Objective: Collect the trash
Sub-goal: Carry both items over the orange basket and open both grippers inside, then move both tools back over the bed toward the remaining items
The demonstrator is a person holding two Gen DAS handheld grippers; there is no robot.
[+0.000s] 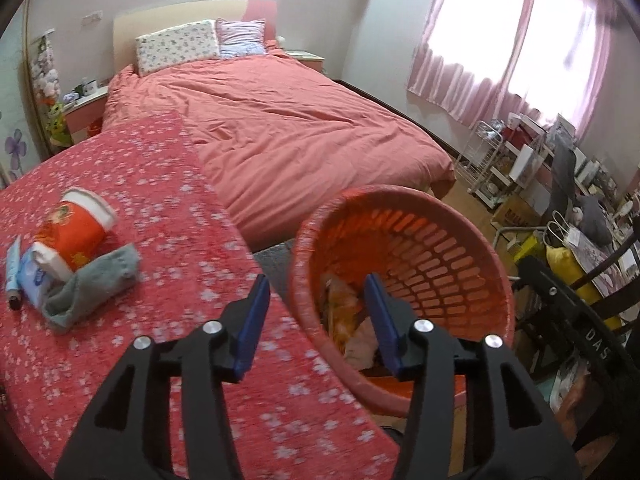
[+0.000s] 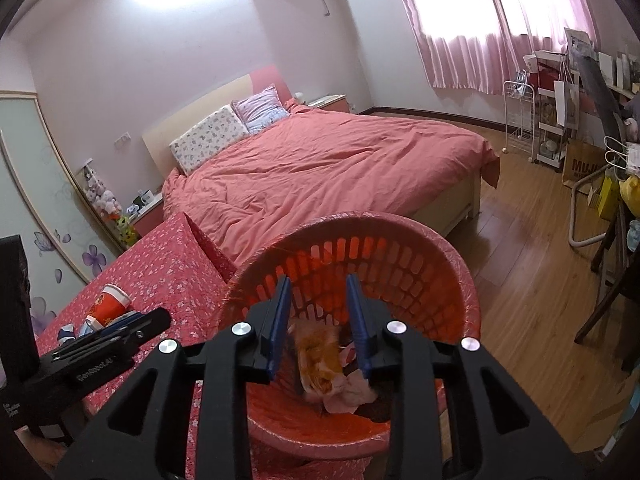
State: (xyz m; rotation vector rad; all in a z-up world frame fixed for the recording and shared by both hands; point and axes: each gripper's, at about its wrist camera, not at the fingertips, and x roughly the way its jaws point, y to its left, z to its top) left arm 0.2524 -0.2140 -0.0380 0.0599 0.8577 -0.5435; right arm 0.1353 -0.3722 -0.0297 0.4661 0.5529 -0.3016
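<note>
**Both grippers empty by the orange basket**

The left gripper (image 1: 316,292) sits low in the centre of its frame, blue pads spread apart with nothing between them, straddling the edge of the table (image 1: 168,200) and the rim of the orange basket (image 1: 460,240). The right gripper (image 2: 318,296) is low centre in its frame, fingers parted and empty, aimed into the orange basket (image 2: 440,248). An orange wrapper (image 2: 320,356) and crumpled paper (image 2: 352,392) lie at the basket's bottom. At the left of the left wrist frame, on the red flowered cloth, a red paper cup (image 1: 76,228) lies tipped on a grey sock (image 1: 96,280), beside a blue-white packet (image 1: 34,280) and a small tube (image 1: 12,268). The bed (image 1: 288,128) fills the upper centre
</note>
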